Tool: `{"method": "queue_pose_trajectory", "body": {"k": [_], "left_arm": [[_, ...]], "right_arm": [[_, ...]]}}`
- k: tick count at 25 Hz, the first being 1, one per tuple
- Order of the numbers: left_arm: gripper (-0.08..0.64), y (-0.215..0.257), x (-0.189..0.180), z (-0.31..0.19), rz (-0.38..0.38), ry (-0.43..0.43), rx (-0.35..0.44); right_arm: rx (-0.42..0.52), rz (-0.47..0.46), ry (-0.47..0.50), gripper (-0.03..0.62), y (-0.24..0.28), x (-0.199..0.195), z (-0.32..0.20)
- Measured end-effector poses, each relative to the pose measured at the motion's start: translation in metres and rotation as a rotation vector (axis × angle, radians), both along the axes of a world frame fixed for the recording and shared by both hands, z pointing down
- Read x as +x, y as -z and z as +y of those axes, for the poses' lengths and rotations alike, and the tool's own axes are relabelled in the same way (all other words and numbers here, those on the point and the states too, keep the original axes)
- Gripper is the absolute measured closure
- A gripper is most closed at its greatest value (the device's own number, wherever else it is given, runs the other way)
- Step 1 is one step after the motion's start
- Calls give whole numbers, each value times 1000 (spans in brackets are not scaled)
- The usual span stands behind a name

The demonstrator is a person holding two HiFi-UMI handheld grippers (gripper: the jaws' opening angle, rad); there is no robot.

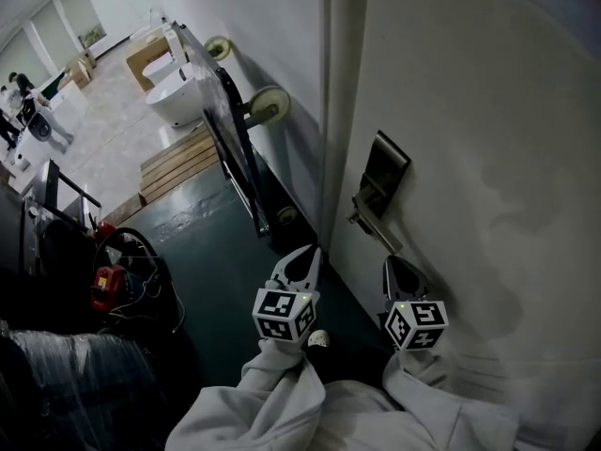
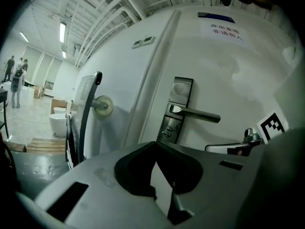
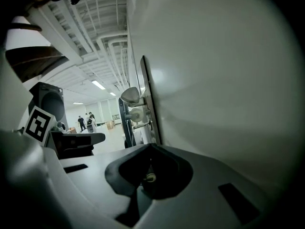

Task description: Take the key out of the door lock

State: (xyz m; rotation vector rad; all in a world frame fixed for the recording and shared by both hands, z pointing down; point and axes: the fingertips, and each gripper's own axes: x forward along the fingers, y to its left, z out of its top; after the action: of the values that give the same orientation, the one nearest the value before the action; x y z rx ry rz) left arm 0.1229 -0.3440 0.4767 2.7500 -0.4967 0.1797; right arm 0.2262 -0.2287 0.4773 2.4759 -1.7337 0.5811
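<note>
On the white door (image 1: 470, 111) a metal lock plate (image 1: 383, 169) carries a lever handle (image 1: 374, 224). The left gripper view shows the plate (image 2: 181, 92) and the handle (image 2: 198, 113), with the lock cylinder (image 2: 166, 132) just below; a small key stub seems to sit in it. My left gripper (image 1: 308, 252) is shut and empty, low and left of the lock and apart from it. In its own view the left gripper (image 2: 155, 144) points up toward the cylinder. My right gripper (image 1: 390, 261) is shut just under the handle, close to the door. The right gripper (image 3: 150, 147) sees the plate (image 3: 148, 104) edge-on.
A dark panel trolley (image 1: 235, 139) with pale wheels leans on the wall left of the door. White toilets (image 1: 178, 92) and wooden pallets (image 1: 178, 163) stand beyond it. A red tool (image 1: 108, 285) and cables lie at lower left. People (image 1: 19, 101) stand far off.
</note>
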Motion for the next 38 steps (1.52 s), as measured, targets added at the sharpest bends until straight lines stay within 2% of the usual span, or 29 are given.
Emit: {"method": "queue_pose_trajectory", "body": {"k": [11, 16, 20, 25, 27, 33, 34, 35, 36, 38], "left_arm": [[545, 3, 18, -1, 44, -74, -63], [545, 0, 23, -1, 69, -81, -134], [544, -2, 34, 1, 125, -109, -272], [543, 0, 52, 1, 265, -155, -549], [543, 1, 57, 1, 312, -163, -632], [538, 4, 67, 2, 366, -179, -757], [507, 4, 69, 3, 375, -184, -778], [432, 3, 70, 3, 383, -188, -799], [410, 2, 72, 2, 391, -192, -821], [410, 2, 76, 1, 413, -198, -871]], "right_arm": [[-50, -12, -45, 540, -11, -1, 7], [-54, -15, -38, 540, -14, -3, 6], [-51, -12, -56, 540, -12, 2, 12], [-60, -10, -77, 541, -14, 7, 20], [-62, -8, -79, 540, -14, 8, 21], [-76, -3, -71, 540, -14, 8, 19], [-78, -3, -66, 540, -15, 8, 18], [-80, -3, -61, 540, -15, 8, 17], [-81, -3, -56, 540, -16, 7, 15], [-85, -2, -48, 540, -17, 7, 12]]}}
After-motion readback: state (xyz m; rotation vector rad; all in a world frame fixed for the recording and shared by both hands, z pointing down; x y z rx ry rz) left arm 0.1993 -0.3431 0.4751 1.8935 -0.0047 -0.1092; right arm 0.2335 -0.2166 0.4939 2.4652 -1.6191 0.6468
